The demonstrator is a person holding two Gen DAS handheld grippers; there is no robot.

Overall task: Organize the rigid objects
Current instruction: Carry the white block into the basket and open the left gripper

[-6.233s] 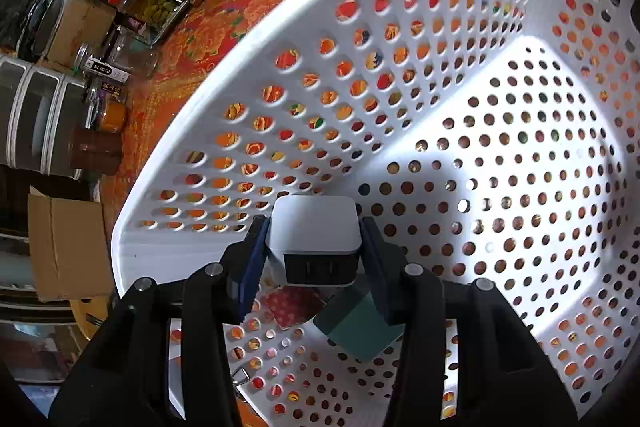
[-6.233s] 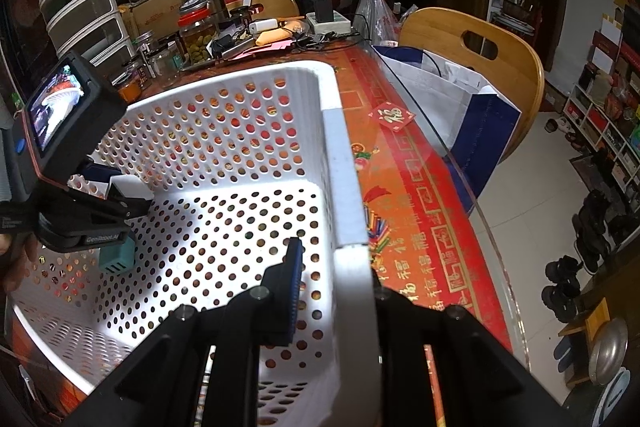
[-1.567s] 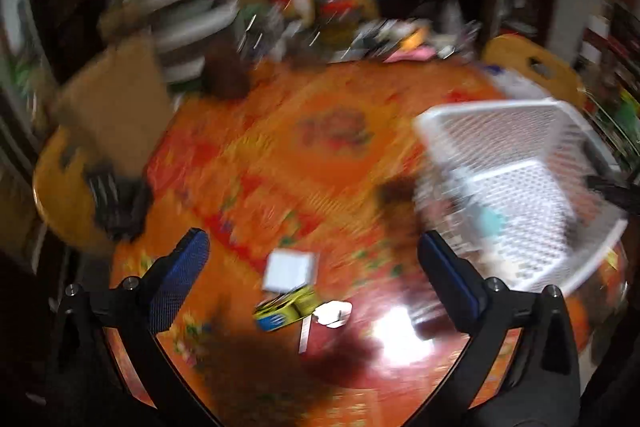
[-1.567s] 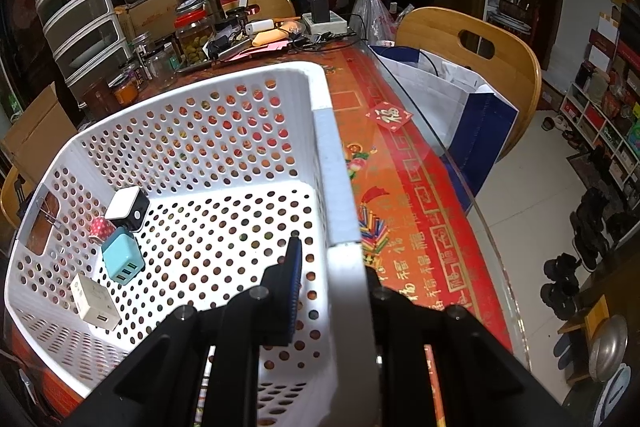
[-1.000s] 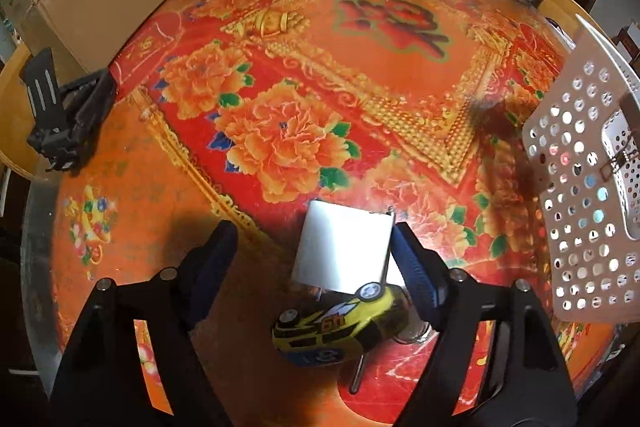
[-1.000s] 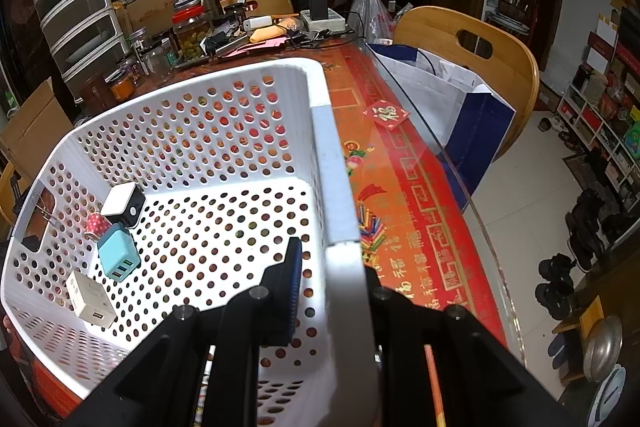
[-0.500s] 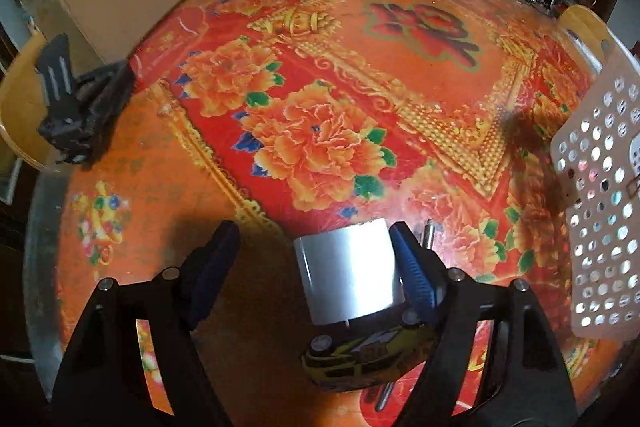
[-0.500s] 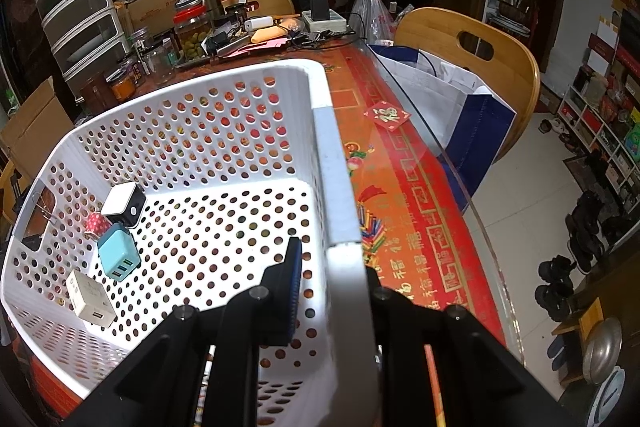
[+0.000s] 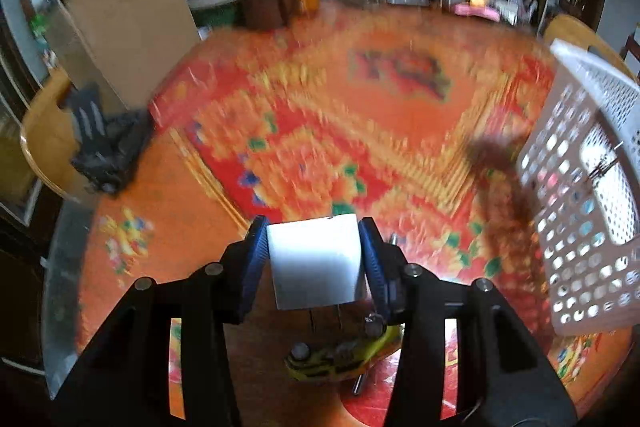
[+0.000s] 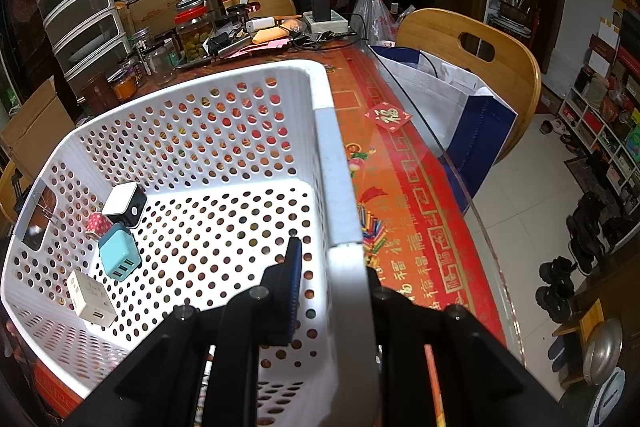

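My left gripper (image 9: 314, 259) is shut on a white cube-shaped charger (image 9: 314, 261) and holds it above the red floral tablecloth. A yellow toy car (image 9: 344, 355) lies on the table just below it. The white perforated basket (image 9: 592, 187) stands to the right. My right gripper (image 10: 332, 267) is shut on the basket's near wall (image 10: 340, 211). Inside the basket lie a white-and-black charger (image 10: 124, 203), a teal charger (image 10: 119, 251), a white charger (image 10: 90, 297) and a small red dotted piece (image 10: 97, 223).
A cardboard box (image 9: 132, 23) and a black bracket (image 9: 106, 147) sit at the table's left. Jars (image 10: 194, 31), drawers (image 10: 80, 11) and cables crowd the far edge. A wooden chair (image 10: 472, 63) with a bag stands right of the glass table edge.
My left gripper has closed on the white charger and lifted it off the table, away from the toy car. The view is blurred by motion. The right gripper has not moved.
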